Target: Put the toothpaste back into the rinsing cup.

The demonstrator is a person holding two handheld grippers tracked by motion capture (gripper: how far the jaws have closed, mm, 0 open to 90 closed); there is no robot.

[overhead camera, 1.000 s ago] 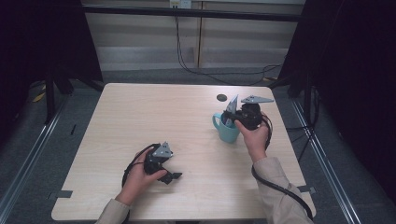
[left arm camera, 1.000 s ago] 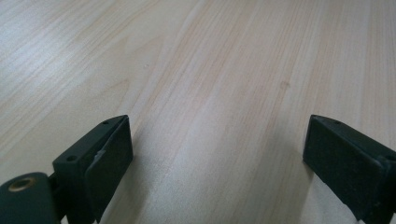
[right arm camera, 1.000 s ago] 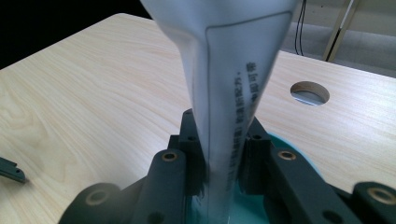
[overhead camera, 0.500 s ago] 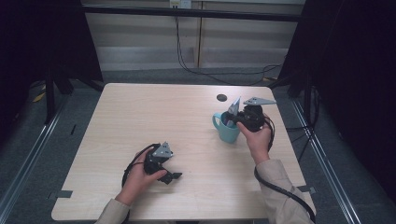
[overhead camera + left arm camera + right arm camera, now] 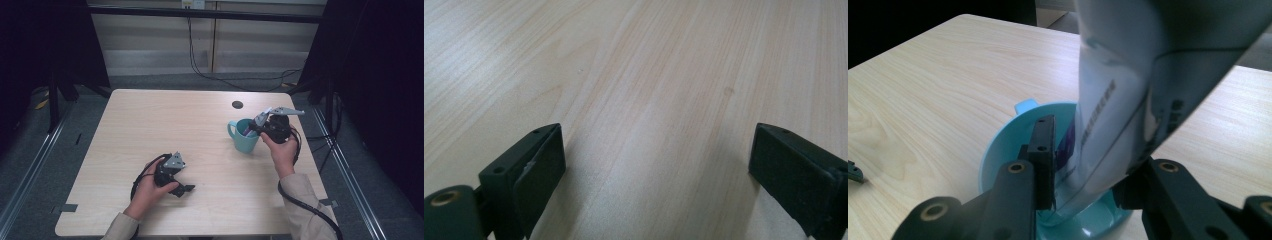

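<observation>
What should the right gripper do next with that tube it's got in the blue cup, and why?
Probably open a little wider, then lift straight up. The tube already stands with its lower end inside the blue cup, and the right gripper has just been opening, with the tube between its jaws. Pulling away sideways might tip the tube or cup. The left gripper rests open on the table.

There are two grippers: the left gripper (image 5: 186,189) and the right gripper (image 5: 1083,175), each held in one of two hands, the left hand (image 5: 150,192) and the right hand (image 5: 281,150). One table (image 5: 150,125) carries one blue cup (image 5: 245,137) with one handle, and one tube (image 5: 1128,90) stands in it. One dark round spot (image 5: 237,104) marks the tabletop.
</observation>
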